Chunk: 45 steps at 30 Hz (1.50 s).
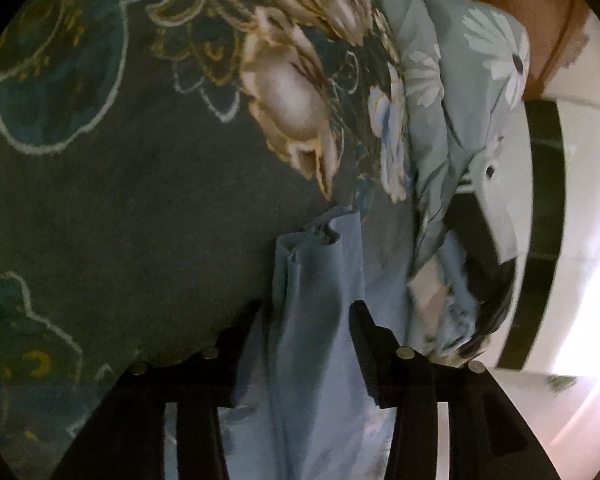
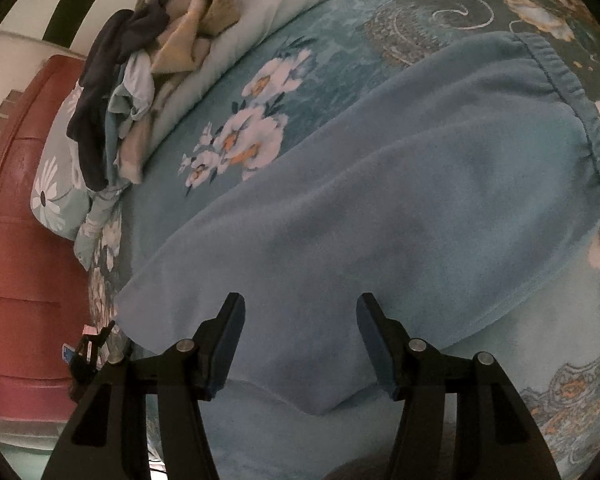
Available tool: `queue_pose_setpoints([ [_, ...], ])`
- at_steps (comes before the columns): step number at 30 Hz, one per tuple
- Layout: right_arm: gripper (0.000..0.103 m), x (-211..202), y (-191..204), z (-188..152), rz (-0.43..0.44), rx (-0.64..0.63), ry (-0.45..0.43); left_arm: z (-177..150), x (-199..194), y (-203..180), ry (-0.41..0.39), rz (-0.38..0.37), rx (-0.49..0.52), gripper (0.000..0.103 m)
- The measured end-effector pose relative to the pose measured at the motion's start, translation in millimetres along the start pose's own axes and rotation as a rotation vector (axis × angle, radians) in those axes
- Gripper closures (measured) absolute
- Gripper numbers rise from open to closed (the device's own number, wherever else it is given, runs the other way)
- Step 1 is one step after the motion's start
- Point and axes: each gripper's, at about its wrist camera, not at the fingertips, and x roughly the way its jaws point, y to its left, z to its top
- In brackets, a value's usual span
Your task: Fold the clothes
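Floral bedspread (image 2: 340, 24) | blue trousers (image 2: 380, 200) mid-fold | left gripper (image 1: 306, 344) parted, bunched cloth between, grip uncertain | right gripper (image 2: 300, 344) wide, empty | next: regrasp hem.

Light blue fleece pants (image 2: 400, 208) lie spread flat on the floral bedspread (image 2: 308, 60), waistband far right.

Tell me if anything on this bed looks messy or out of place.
A heap of unfolded clothes sits crumpled on the pale quilt near the bed's edge, pieces trailing down. The blue garment lies fairly flat, though the end between the left gripper fingers is bunched.
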Motion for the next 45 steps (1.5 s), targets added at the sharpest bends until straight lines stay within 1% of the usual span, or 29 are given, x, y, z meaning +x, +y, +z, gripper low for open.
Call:
queue_pose_setpoints([
  [1,0.044,1,0,0,0.000,0.000,0.004,1,0,3,-0.006,-0.022,-0.028,0.050],
  [3,0.044,2,0,0,-0.003,0.001,0.008,3,1,5,-0.011,-0.022,-0.040,0.050],
  [5,0.044,4,0,0,-0.004,0.002,0.012,3,1,1,-0.019,0.001,-0.007,0.051],
  [7,0.044,5,0,1,-0.005,0.002,0.015,1,2,-7,-0.029,0.049,0.049,0.055],
  [8,0.043,5,0,1,-0.005,0.002,0.017,1,2,-11,-0.036,0.076,0.074,0.059],
  [10,0.044,6,0,1,-0.007,0.002,0.021,2,5,-15,-0.051,0.137,0.110,0.087],
  [12,0.044,7,0,1,-0.006,0.004,0.023,1,4,-19,-0.060,0.170,0.136,0.091],
  [14,0.044,7,-1,1,-0.001,0.009,0.025,-1,2,-24,-0.067,0.191,0.165,0.093],
  [17,0.044,7,-2,1,0.011,0.020,0.027,-13,-8,-51,-0.080,0.219,0.305,0.093],
  [19,0.044,7,-3,1,0.024,0.025,0.025,-24,-12,-74,-0.074,0.213,0.410,0.093],
  [22,0.044,6,-6,1,0.049,0.034,0.020,-52,-18,-113,-0.048,0.179,0.568,0.093],
  [25,0.044,4,-9,1,0.074,0.049,0.014,-95,-15,-150,0.019,0.122,0.722,0.093],
  [27,0.044,2,-12,2,0.093,0.063,0.008,-129,-6,-165,0.081,0.079,0.788,0.093],
  [30,0.044,-3,-17,2,0.120,0.088,-0.011,-184,10,-173,0.193,0.031,0.862,0.093],
  [32,0.043,-8,-22,2,0.139,0.109,-0.029,-219,24,-170,0.265,0.025,0.903,0.093],
  [34,0.043,-13,-26,3,0.152,0.131,-0.050,-250,38,-164,0.326,0.043,0.935,0.093],
  [36,0.044,-17,-32,3,0.167,0.157,-0.067,-280,56,-149,0.403,0.063,0.939,0.093],
  [38,0.043,-20,-37,4,0.180,0.180,-0.079,-298,69,-136,0.448,0.089,0.933,0.093],
  [41,0.043,-22,-42,5,0.196,0.202,-0.089,-321,86,-116,0.506,0.133,0.920,0.093],
  [42,0.043,-22,-42,5,0.198,0.205,-0.090,-326,92,-111,0.515,0.164,0.928,0.093],
  [43,0.043,-22,-42,5,0.198,0.207,-0.090,-331,95,-105,0.523,0.190,0.935,0.093],
  [45,0.043,-21,-40,5,0.195,0.200,-0.086,-332,94,-96,0.538,0.216,0.921,0.091],
])
